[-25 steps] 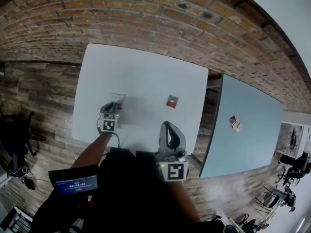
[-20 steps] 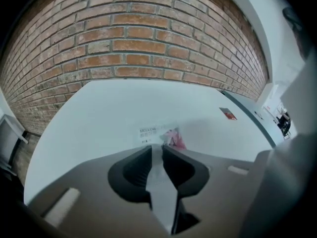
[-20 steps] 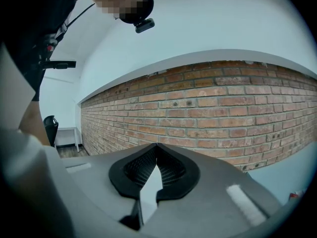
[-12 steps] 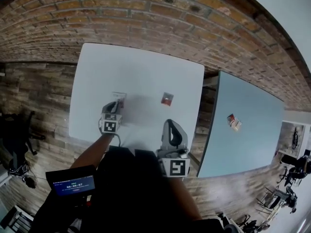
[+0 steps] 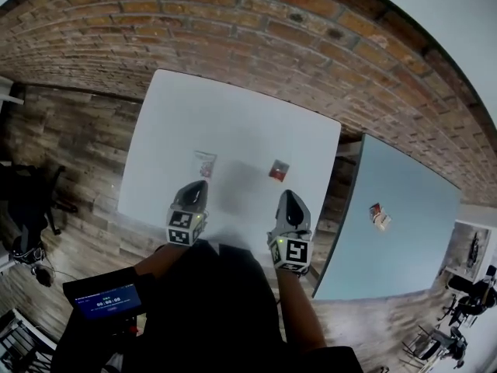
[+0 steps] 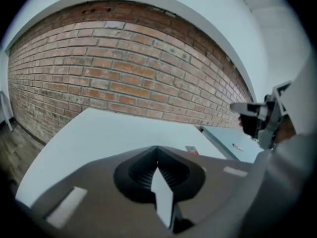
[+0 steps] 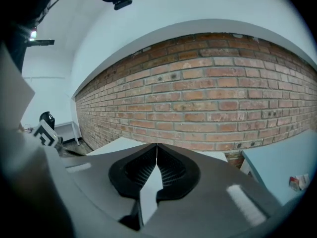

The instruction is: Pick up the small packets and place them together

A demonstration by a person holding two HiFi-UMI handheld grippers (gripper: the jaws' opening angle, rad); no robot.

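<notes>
A clear, pale packet [image 5: 205, 164] lies flat on the white table [image 5: 233, 115]. To its right lies a red packet [image 5: 278, 170], whose edge also shows over the left jaws [image 6: 191, 150]. A third packet [image 5: 378, 216] sits on the blue-grey table to the right [image 7: 297, 182]. My left gripper [image 5: 197, 187] hovers just short of the clear packet, shut and empty, its tips meeting [image 6: 157, 150]. My right gripper [image 5: 288, 196] is near the table's front edge, short of the red packet, also shut with nothing in it [image 7: 156, 147].
A brick wall [image 5: 233, 29] runs behind the white table. A blue-grey table [image 5: 396, 231] stands to the right across a narrow gap. A wooden floor and a black office chair [image 5: 31, 208] lie to the left. A small screen [image 5: 105, 300] sits by the person's left arm.
My left gripper has drawn back from the clear packet, which stays on the table. My right gripper has come forward, level with the left. The head view has shifted.
</notes>
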